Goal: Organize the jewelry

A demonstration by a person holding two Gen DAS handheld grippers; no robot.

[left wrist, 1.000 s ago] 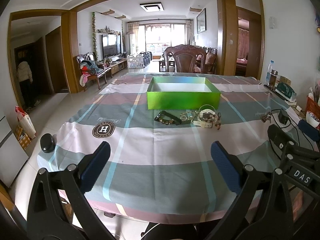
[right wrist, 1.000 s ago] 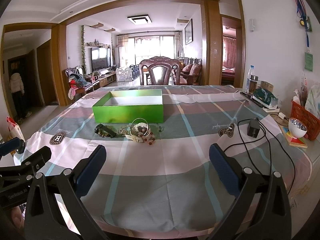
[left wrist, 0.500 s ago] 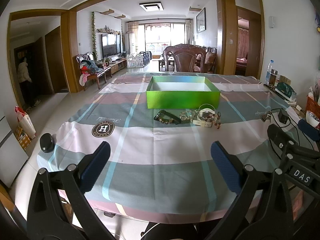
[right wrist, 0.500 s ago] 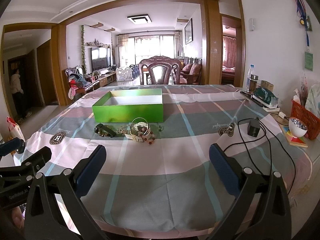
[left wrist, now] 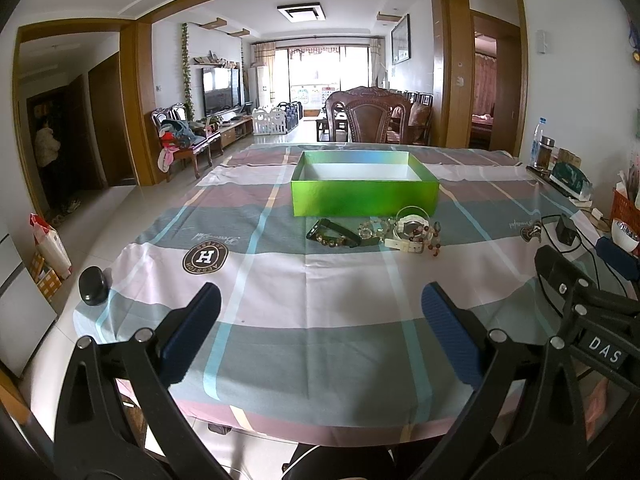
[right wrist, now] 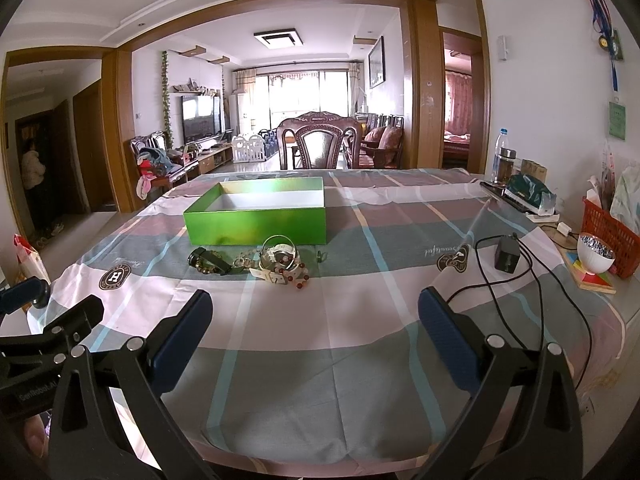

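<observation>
A green open box (left wrist: 364, 196) (right wrist: 256, 220) with a white inside stands mid-table. Just in front of it lies a jewelry pile: a black band with amber beads (left wrist: 330, 235) (right wrist: 208, 262), a clear bead bracelet (left wrist: 374, 229), a white watch (left wrist: 410, 229) (right wrist: 280, 258) and a dark red bead string (left wrist: 434, 240) (right wrist: 296, 280). My left gripper (left wrist: 320, 308) hangs open over the table's near part, well short of the pile. My right gripper (right wrist: 314, 312) is open too, nothing between its fingers, beside the left one.
A black charger (right wrist: 506, 254) with cables lies at the right, near a white bowl (right wrist: 596, 252) and red basket (right wrist: 610, 236). Bottles (right wrist: 502, 162) stand at the far right edge. A black oval object (left wrist: 93, 286) sits at the near left corner. A wooden chair (left wrist: 370, 120) stands behind the table.
</observation>
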